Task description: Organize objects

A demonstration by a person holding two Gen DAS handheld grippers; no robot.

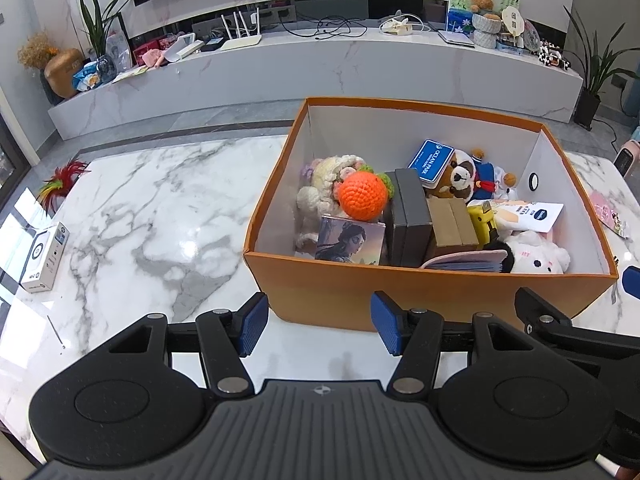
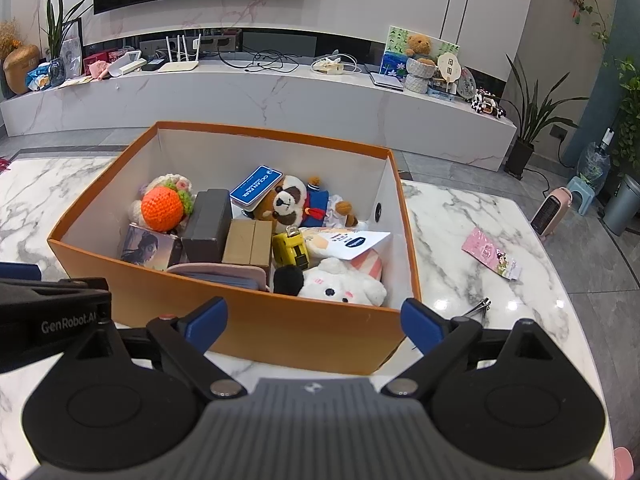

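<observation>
A big orange cardboard box with white inside walls [image 1: 420, 292] sits on a shiny white marble table with grey veins [image 1: 152, 216], and it fills the middle and right of the left wrist view. The left gripper [image 1: 318, 326] is low in that view, just in front of the near wall of the box, with its blue pads set partly apart and nothing between them. The right gripper [image 2: 316, 320] is low in the right wrist view, also by the near wall, with its blue pads spread wide and nothing held. Inside the box, at the left, lies a round orange knitted ball [image 1: 363, 195] resting on a cream knitted soft toy [image 1: 324, 184]. In front of them a square picture card with a painted face [image 1: 348, 240] leans by the near wall. In the middle stand a dark grey box [image 1: 410, 216] and a brown cardboard box [image 1: 452, 222], touching side by side. Behind them a blue card with white letters [image 1: 431, 161] leans on a brown and white plush animal in blue clothes [image 1: 466, 178]. At the lower right of the box is a white fluffy plush toy [image 1: 536, 254], with a small yellow thing [image 1: 482, 218] just above it that is hard to make out. Outside the box, a small white flat box [image 1: 44, 258] lies at the far left of the table, and a pink packet [image 2: 492, 254] lies on the table to the right in the right wrist view.
</observation>
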